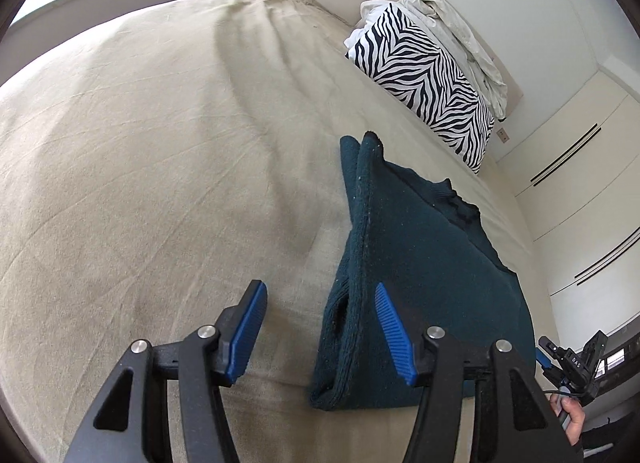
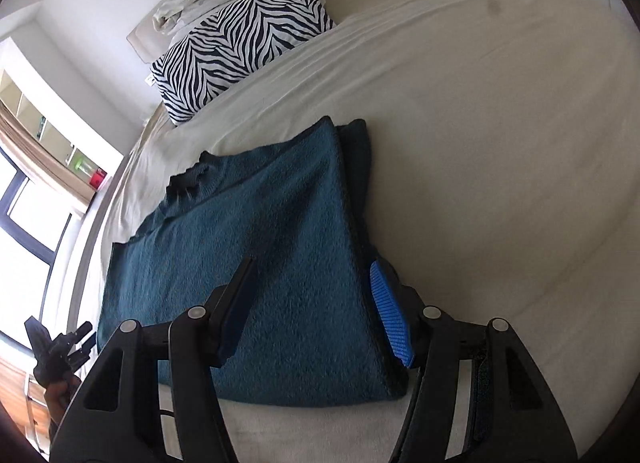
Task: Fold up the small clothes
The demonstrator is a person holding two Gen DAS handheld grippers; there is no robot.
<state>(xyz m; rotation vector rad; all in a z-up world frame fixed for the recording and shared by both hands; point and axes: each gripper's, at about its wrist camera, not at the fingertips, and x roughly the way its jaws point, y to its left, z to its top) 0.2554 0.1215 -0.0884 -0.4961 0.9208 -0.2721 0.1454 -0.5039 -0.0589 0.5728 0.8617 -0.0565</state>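
A: Any writing to read?

B: Only "DAS", white on the black body of the right tongs [image 1: 576,363], seen at four o'clock from the left wrist.

A: And the garment?

B: A teal sweater [image 2: 256,263], coarse fuzzy knit, folded into a rough rectangle with a ribbed dark collar at ten o'clock. It lies flat on the bed [image 2: 500,143], whose beige sheet is softly creased.

A: The tongs?

B: Left tongs [image 1: 320,331] gape wide, ribbed blue pads straddling the sweater's thick folded edge, gripping nothing. Right tongs [image 2: 316,311] are equally wide above the knit, holding nothing.

A: Beyond?

B: A zebra-striped pillow [image 2: 240,39] at twelve o'clock.
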